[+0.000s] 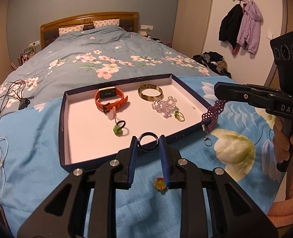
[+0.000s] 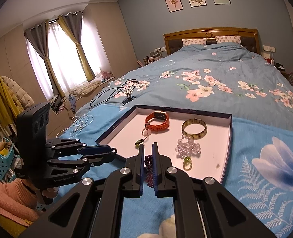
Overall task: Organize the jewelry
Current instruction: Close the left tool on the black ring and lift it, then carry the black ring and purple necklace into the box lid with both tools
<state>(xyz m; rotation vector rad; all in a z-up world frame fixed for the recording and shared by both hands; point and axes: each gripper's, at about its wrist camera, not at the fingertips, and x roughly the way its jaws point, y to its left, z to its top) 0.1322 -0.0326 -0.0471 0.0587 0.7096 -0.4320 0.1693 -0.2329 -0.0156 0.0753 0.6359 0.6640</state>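
Bed (image 1: 86, 59); left tool (image 1: 148, 140) pinches dark ring (image 1: 148, 141); right tool (image 2: 147, 156) pinches purple bracelet (image 2: 148, 166).

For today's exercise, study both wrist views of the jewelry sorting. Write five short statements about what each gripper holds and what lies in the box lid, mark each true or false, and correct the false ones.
1. The left gripper holds a dark ring between its fingers. True.
2. The right gripper is empty. False: it is shut on a purple beaded bracelet, which hangs from its fingers.
3. The orange watch lies on the blanket outside the box lid. False: it lies inside the lid.
4. A mottled yellow-brown bangle lies in the lid, to the right of the watch in the left wrist view. True.
5. The small yellow charm is already in the lid. False: it lies on the blue blanket, below the left gripper.
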